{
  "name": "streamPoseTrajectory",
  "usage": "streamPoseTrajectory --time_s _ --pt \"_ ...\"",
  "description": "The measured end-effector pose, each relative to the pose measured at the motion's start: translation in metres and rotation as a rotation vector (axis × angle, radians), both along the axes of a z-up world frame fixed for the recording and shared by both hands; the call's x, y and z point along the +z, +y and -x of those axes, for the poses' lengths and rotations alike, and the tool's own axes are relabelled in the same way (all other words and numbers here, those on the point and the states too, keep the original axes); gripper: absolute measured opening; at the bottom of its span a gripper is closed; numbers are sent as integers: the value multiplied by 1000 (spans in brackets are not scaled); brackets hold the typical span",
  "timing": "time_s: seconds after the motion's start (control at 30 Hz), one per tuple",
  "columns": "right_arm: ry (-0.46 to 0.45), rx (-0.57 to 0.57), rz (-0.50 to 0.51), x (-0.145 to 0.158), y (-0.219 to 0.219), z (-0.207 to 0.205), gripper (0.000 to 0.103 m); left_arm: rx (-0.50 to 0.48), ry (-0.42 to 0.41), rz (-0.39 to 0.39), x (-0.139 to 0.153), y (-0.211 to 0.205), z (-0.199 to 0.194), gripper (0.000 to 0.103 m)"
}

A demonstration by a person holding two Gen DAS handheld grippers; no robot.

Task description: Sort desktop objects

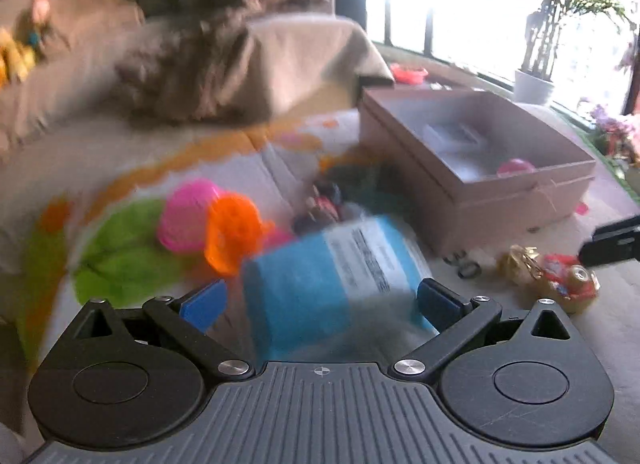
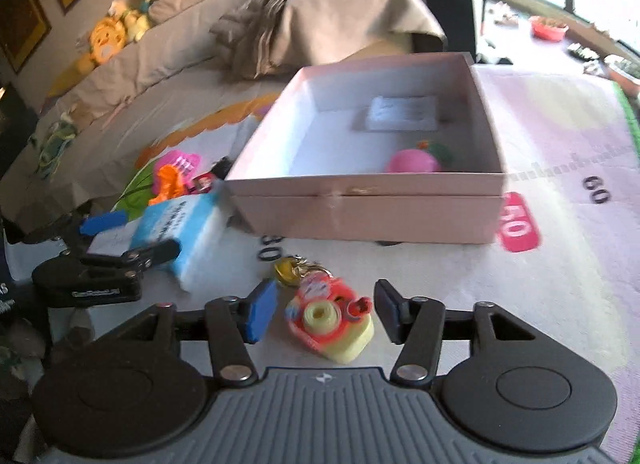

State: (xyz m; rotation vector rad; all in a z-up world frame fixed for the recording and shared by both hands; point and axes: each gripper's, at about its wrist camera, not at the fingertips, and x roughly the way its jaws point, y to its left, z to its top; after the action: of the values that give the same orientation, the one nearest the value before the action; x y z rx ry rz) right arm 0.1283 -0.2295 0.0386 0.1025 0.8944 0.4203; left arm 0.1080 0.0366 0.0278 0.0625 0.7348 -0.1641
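Blue packet [image 1: 332,284] tilted between the fingers of the left gripper [image 1: 320,300], over the play mat [image 2: 540,284]. Left fingers spread wide, one pad against the packet's side, the other seemingly a little apart from it, though blurred. Pink toy [image 1: 188,219] and orange toy [image 1: 232,236] heaped just beyond the packet, with a small dark figure [image 1: 324,199] behind them, too blurred to make out.

Right gripper [image 2: 324,312] with fingers spread on either side of a red and yellow toy camera [image 2: 332,324], neither pad touching it. Gold key ring [image 2: 288,268] touching the camera's far side, between it and the box.

Pink cardboard box [image 2: 360,215] standing open on the mat past both grippers, well apart from the packet. Inside: a round pink toy [image 2: 412,161] near the front wall, something green [image 2: 440,151] just behind it, and a white card [image 2: 402,113] flat towards the back.

Seen only from the right wrist: the whole box floor, the left gripper [image 2: 132,236] side-on with the packet [image 2: 180,223], plush toys [image 2: 108,35] on the sofa, printed numbers on the mat. Seen only from the left wrist: a potted plant [image 1: 534,85] by the bright window, and one black finger [image 1: 612,244] of the right gripper at the frame's edge above the camera [image 1: 568,284]. Red bowl [image 1: 408,73] behind the box in both.
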Motion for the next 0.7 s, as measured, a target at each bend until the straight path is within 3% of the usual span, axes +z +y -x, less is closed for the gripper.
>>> streamPoseTrajectory --time_s 0.07,0.23,0.3,0.37,0.47,0.63,0.67,0.7 --pt "-39 -30 11 -2 -6 2 71 -27 42 56 -3 2 5 103" --pt "-78 -82 51 -12 -19 5 74 -209 43 122 8 -7 35 103" --pt "-97 -93 73 -17 -19 7 77 -154 -13 100 17 -4 36 103" --pt "-137 -109 106 -20 -20 13 80 7 -54 59 23 9 23 103" --pt "-170 -122 137 -28 -18 19 81 207 -32 9 19 27 -10 103" --pt "-168 -123 112 -34 -14 22 88 307 29 10 2 33 -54 99" --pt "-167 -127 109 -34 -14 22 89 311 33 1 0 31 -58 96" --pt "-164 -131 105 -35 -14 22 91 314 45 -7 -2 30 -63 85"
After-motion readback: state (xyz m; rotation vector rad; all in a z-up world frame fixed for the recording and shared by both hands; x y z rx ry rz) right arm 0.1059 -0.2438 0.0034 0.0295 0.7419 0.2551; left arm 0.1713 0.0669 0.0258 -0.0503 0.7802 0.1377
